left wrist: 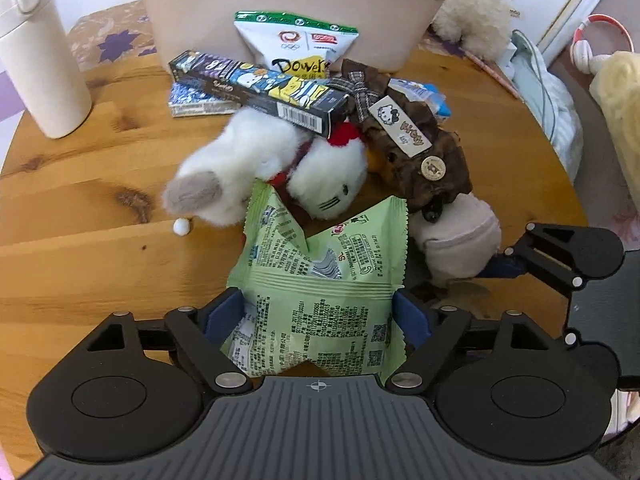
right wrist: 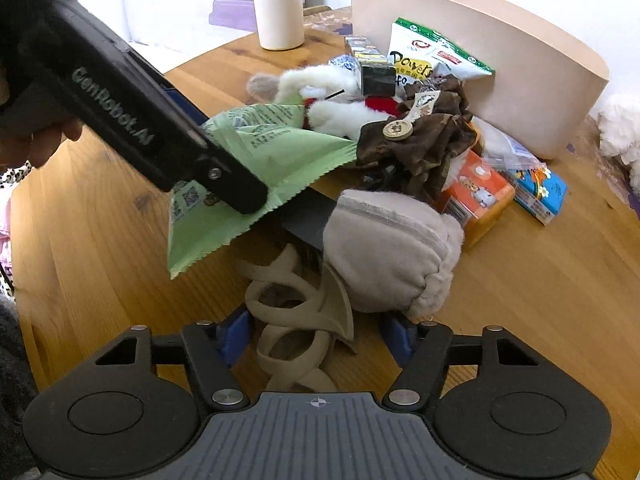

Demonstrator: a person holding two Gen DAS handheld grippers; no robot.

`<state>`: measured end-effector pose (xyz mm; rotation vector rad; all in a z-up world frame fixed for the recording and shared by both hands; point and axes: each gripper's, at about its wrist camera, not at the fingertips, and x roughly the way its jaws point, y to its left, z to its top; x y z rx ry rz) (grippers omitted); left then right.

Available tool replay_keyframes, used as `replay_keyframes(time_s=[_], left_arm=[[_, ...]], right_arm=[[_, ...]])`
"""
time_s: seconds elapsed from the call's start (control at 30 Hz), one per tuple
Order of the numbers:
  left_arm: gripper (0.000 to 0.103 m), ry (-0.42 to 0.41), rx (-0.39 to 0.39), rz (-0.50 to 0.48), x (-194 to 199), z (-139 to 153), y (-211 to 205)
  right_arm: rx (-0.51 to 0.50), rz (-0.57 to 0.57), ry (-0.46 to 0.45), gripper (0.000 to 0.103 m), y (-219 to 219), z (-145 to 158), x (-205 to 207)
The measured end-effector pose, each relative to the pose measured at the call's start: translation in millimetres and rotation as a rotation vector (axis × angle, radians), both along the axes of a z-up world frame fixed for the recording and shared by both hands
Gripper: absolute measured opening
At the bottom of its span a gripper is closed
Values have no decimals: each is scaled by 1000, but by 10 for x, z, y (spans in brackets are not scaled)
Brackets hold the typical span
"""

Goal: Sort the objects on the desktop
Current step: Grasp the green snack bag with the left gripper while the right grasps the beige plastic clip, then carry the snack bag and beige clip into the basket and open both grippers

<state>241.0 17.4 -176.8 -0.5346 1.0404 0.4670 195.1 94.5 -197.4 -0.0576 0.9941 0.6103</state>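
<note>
Sorting is at an early stage, judging from the layout: the beige bin [left wrist: 280, 8] at the back of the round table [left wrist: 80, 264] shows nothing inside in either view, though its floor is hidden, and the clutter lies in a heap in front of it. The heap holds a white plush [left wrist: 272, 160], a long box [left wrist: 260, 88], a chip bag [left wrist: 296, 44], a brown pouch [left wrist: 416, 148], a grey mitt [right wrist: 392, 248], an orange pack [right wrist: 476, 196] and a blue pack [right wrist: 540, 188]; all remain to be placed. The left gripper [left wrist: 318, 320] stands spread, with the green packet [left wrist: 320, 280] lying between its jaws; the packet fills most of the gap, and whether the pads press on it cannot be told. The right gripper [right wrist: 316, 336] is partly spread over a beige clip [right wrist: 296, 312], which lies on the table between the jaws, nearer the left pad, with clear space at the right pad. The mitt lies just beyond that gripper.
</note>
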Motion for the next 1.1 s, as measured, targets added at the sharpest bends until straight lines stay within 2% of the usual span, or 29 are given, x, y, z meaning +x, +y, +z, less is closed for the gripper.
replay_keyframes(time_s=[0.1, 0.23, 0.37, 0.5, 0.7, 1.1], left_arm=[[82, -14, -6, 5, 12, -5, 11], [69, -16, -14, 11, -5, 2, 19], [63, -8, -18, 29, -48, 8, 20], [62, -15, -37, 60, -123, 23, 8], [62, -27, -22, 46, -216, 108, -56], [62, -68, 7, 59, -294, 378, -38]], right_arm=[[5, 15, -17, 51, 9, 12, -48], [7, 14, -19, 50, -11, 16, -77], [36, 13, -16, 46, -105, 53, -100], [56, -4, 5, 46, -243, 74, -162], [75, -44, 19, 46, -455, 128, -307], [86, -185, -60, 46, -886, 427, -189]])
